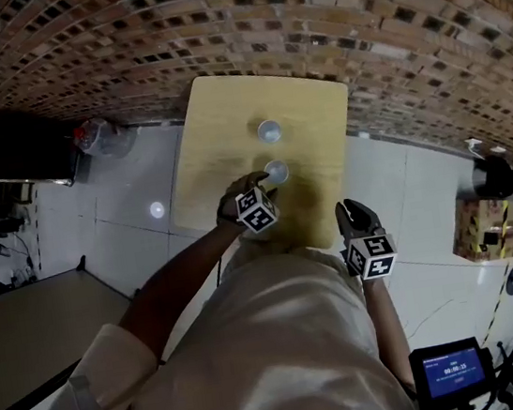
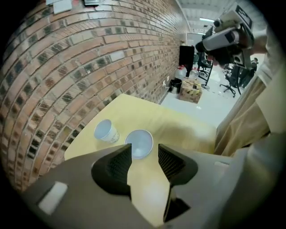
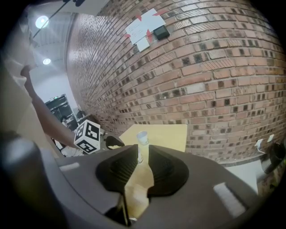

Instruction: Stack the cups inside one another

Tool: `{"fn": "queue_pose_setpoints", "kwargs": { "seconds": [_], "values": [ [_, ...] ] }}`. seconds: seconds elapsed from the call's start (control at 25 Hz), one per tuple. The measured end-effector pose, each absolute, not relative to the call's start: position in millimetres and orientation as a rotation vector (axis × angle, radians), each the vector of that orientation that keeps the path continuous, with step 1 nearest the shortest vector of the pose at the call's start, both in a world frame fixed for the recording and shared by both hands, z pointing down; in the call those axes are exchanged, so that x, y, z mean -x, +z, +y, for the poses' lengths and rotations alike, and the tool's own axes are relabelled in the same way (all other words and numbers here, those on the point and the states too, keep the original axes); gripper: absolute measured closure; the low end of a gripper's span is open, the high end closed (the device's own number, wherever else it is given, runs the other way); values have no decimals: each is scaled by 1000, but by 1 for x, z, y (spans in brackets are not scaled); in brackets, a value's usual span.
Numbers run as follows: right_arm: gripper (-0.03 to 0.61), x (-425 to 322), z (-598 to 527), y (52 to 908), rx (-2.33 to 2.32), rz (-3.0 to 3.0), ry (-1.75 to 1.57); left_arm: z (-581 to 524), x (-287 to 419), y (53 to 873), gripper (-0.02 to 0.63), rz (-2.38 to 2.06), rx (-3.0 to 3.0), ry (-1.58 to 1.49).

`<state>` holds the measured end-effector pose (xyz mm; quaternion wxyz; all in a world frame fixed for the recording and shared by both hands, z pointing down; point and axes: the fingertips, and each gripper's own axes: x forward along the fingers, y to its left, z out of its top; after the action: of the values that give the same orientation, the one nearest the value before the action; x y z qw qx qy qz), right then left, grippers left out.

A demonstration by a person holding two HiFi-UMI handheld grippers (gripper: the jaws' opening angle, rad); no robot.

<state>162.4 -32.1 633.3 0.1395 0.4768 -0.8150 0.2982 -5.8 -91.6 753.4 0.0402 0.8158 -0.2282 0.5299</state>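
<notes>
Two small white paper cups stand upright on the light wooden table [image 1: 224,109], the far cup [image 1: 269,131] behind the near cup [image 1: 276,171]. My left gripper [image 1: 266,183] hangs just in front of the near cup, pointing steeply down. In the left gripper view its jaws [image 2: 145,154] stand open, with the near cup [image 2: 139,143] just beyond the fingertips and the far cup [image 2: 106,131] to its left. My right gripper [image 1: 353,216] is over the table's near right corner. Its jaws [image 3: 143,154] are open on a narrow gap with nothing between them, and the far cup [image 3: 142,137] shows ahead.
A brick wall [image 1: 212,25] runs behind the table. White tiled floor [image 1: 134,207] lies to the left, with a dark table [image 1: 29,335] nearby. Equipment and a screen [image 1: 453,371] stand at the lower right. The left gripper's marker cube [image 3: 87,136] shows in the right gripper view.
</notes>
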Motion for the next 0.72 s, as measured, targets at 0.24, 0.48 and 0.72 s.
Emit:
{"fn": "queue_pose_setpoints", "kwargs": {
  "seconds": [0.24,0.48,0.72],
  "values": [
    [511,-170,-33,637,-1402,-2338,884,-90,-5,776,420,-596,-2511,1785],
    [511,-174,-36,639,-1414,-2332,892,-92,-15,798,440,-513,-2499,1908],
    [511,-173,-35,638,-1413,-2336,897,-91,-17,816,462,-462,-2470,2007]
  ]
}}
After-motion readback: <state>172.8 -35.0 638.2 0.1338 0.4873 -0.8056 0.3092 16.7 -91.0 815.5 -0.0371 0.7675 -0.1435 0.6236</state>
